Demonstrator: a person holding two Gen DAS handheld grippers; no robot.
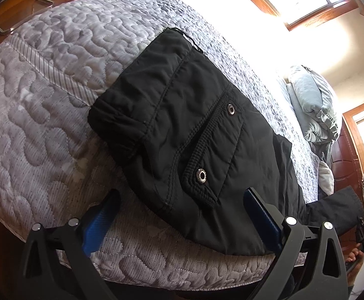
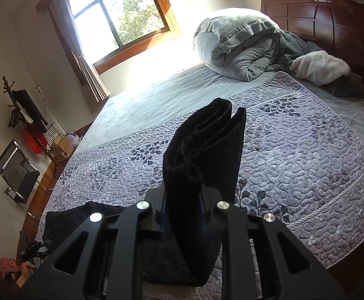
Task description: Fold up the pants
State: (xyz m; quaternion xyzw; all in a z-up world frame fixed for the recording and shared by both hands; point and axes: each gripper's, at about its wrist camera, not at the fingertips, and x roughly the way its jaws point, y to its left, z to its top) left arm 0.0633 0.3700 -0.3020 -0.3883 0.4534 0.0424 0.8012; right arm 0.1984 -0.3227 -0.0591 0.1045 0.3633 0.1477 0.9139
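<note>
Black pants (image 1: 182, 115) lie waist-first on the grey quilted bedspread (image 1: 44, 100) near the bed's edge; two metal eyelets show on the waistband. My left gripper (image 1: 182, 215) stands open just above that edge, its blue pads wide apart, the right one over the fabric. The pant legs (image 1: 337, 205) stretch off to the right toward the other gripper. In the right wrist view my right gripper (image 2: 184, 200) is shut on the pant legs (image 2: 207, 145), whose hems stick up past the fingers, lifted off the bedspread (image 2: 307, 162). The waist part (image 2: 82, 215) lies at lower left.
A bundled grey duvet (image 2: 237, 45) and a white fleece blanket (image 2: 322, 67) sit by the dark wooden headboard (image 2: 332, 20). A window (image 2: 117, 12) is beyond the bed. A coat rack (image 2: 24, 115) and a metal-framed chair (image 2: 17, 172) stand on the wooden floor to the left.
</note>
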